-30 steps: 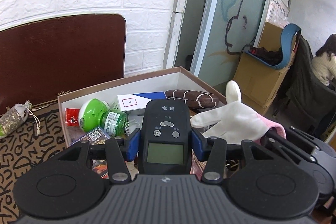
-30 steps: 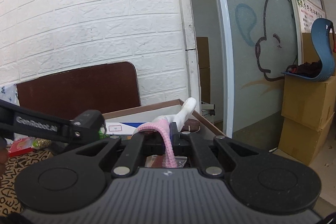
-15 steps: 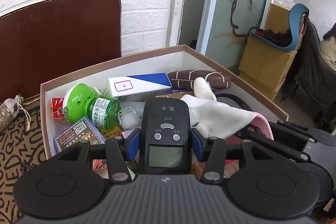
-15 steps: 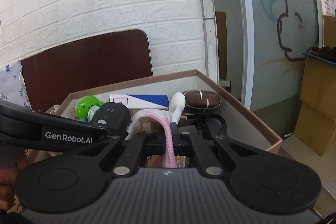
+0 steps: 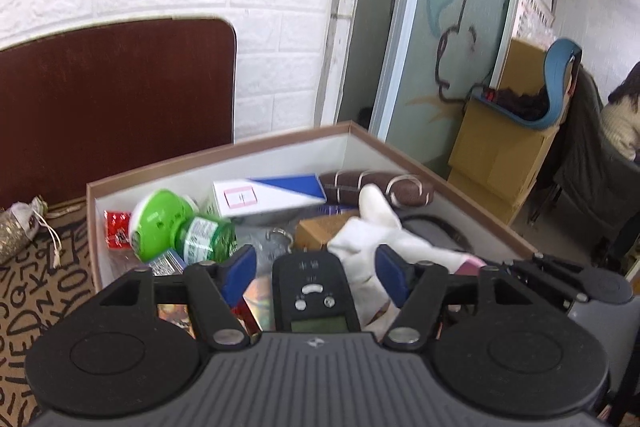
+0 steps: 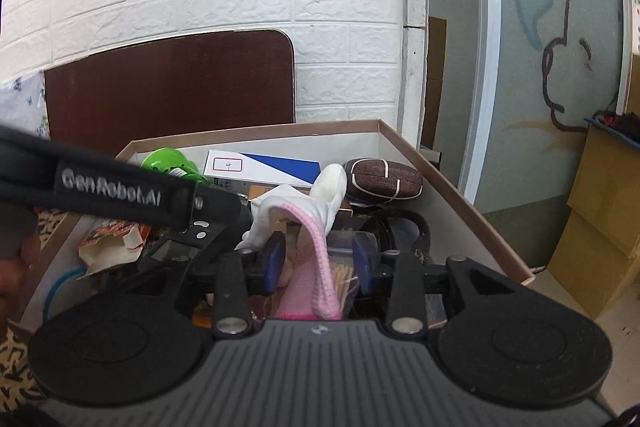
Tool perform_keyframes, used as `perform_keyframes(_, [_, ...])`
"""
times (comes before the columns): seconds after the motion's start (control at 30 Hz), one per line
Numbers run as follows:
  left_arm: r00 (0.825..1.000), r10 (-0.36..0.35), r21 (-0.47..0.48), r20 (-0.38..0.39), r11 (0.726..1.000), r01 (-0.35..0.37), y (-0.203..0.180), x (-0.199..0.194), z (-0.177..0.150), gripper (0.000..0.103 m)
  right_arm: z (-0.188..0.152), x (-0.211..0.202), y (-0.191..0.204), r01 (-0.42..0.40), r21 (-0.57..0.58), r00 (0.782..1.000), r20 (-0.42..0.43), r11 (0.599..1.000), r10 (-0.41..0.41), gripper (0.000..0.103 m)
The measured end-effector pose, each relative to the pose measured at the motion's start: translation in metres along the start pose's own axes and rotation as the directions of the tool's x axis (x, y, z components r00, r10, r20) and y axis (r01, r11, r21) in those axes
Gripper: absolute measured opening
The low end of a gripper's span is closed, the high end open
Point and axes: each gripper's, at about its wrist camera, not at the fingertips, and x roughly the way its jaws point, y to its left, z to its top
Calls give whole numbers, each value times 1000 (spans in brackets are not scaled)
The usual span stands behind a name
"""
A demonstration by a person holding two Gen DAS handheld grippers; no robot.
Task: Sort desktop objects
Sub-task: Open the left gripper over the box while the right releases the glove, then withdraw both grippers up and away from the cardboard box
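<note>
Both wrist views look into one wide brown-rimmed cardboard box with white walls point(image 5: 362, 141), already crowded. Only the left view shows the patterned tablecloth point(image 5: 36, 291) at nine o'clock and a seated person at three o'clock. A white cotton glove with a pink cuff point(image 6: 298, 209) lies in the box; its cuff hangs loose between the right gripper point(image 6: 318, 259), whose jaws are opening and clear of it. The left gripper point(image 5: 316, 269) is likewise opening, its blue pads apart from the black handheld device with a small screen point(image 5: 314, 293) between them. A green plastic bottle point(image 5: 172, 229) rests at ten o'clock.
</note>
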Motion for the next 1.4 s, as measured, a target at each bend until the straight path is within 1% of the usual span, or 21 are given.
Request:
perform_keyframes(0.07, [1000, -6, -3, 11, 1000, 6, 0, -6, 2, 79, 0, -7, 1, 3, 2, 1000, 3, 1000, -3, 44])
perform_keyframes(0.13, [1000, 0, -9, 19, 1000, 0, 0, -11, 2, 83, 0, -16, 0, 1, 13, 1000, 10, 1000, -1, 46])
perform_keyframes(0.2, [1000, 4, -17, 18, 1000, -4, 1, -14, 1, 85, 0, -25, -1, -1, 29, 1000, 26, 1000, 1, 46])
perform_keyframes(0.3, [1000, 14, -33, 7, 999, -14, 3, -16, -1, 85, 1, -40, -1, -14, 57, 997, 81, 998, 9, 45])
perform_keyframes(0.37, [1000, 23, -44, 3, 999, -23, 6, -19, -4, 85, 6, -41, 0, -17, 56, 995, 97, 998, 12, 36])
perform_keyframes(0.4, [1000, 30, -53, 2, 998, -30, 8, -20, -5, 85, 8, -38, 0, -24, 55, 996, 92, 998, 18, 28])
perform_keyframes(0.47, [999, 38, -68, -3, 997, -38, 13, -20, -8, 87, 10, -30, 1, -57, 61, 996, 77, 997, 52, 26])
perform_keyframes(0.53, [998, 52, -84, -16, 995, -54, 18, -19, -11, 88, 11, -16, 2, -91, 79, 995, 42, 993, 88, 21])
perform_keyframes(0.57, [998, 60, -90, -25, 994, -62, 20, -19, -12, 88, 10, -8, 3, -107, 87, 994, 11, 990, 107, 21])
perform_keyframes(0.63, [997, 71, -102, -40, 992, -74, 24, -18, -14, 89, 9, 9, 9, -142, 73, 986, -83, 987, 148, 21])
perform_keyframes(0.67, [996, 74, -106, -46, 991, -78, 26, -18, -14, 90, 7, 15, 12, -146, 59, 982, -112, 988, 152, 21])
perform_keyframes(0.77, [995, 81, -117, -61, 989, -88, 29, -18, -16, 92, 6, 16, 20, -129, 15, 984, -121, 992, 129, 22])
perform_keyframes(0.8, [994, 83, -119, -65, 989, -91, 30, -19, -17, 92, 7, 14, 20, -125, 17, 985, -121, 992, 126, 26])
perform_keyframes(0.83, [994, 84, -121, -67, 988, -92, 30, -21, -17, 92, 8, 10, 20, -119, 21, 986, -115, 993, 120, 34])
perform_keyframes(0.87, [994, 86, -123, -66, 988, -94, 30, -23, -18, 92, 8, 5, 20, -112, 21, 988, -105, 993, 114, 38])
perform_keyframes(0.9, [994, 89, -124, -61, 988, -96, 30, -27, -18, 92, 9, -1, 19, -108, 21, 990, -92, 994, 109, 45])
perform_keyframes(1.0, [994, 100, -124, -53, 987, -106, 30, -37, -21, 92, 11, -22, 20, -84, 11, 995, -57, 996, 84, 47])
perform_keyframes(1.07, [993, 103, -126, -53, 986, -109, 30, -45, -23, 93, 12, -34, 21, -67, -8, 997, -44, 998, 66, 53])
perform_keyframes(1.13, [992, 111, -131, -60, 984, -118, 29, -53, -27, 96, 11, -47, 25, -54, -30, 998, -30, 998, 53, 78])
perform_keyframes(1.2, [990, 126, -134, -68, 982, -134, 27, -61, -32, 96, 10, -58, 29, -41, -49, 999, -13, 998, 41, 96])
perform_keyframes(1.4, [982, 157, -145, -107, 974, -172, 22, -82, -48, 98, 8, -88, 42, -24, -107, 1000, 7, 994, 25, 97])
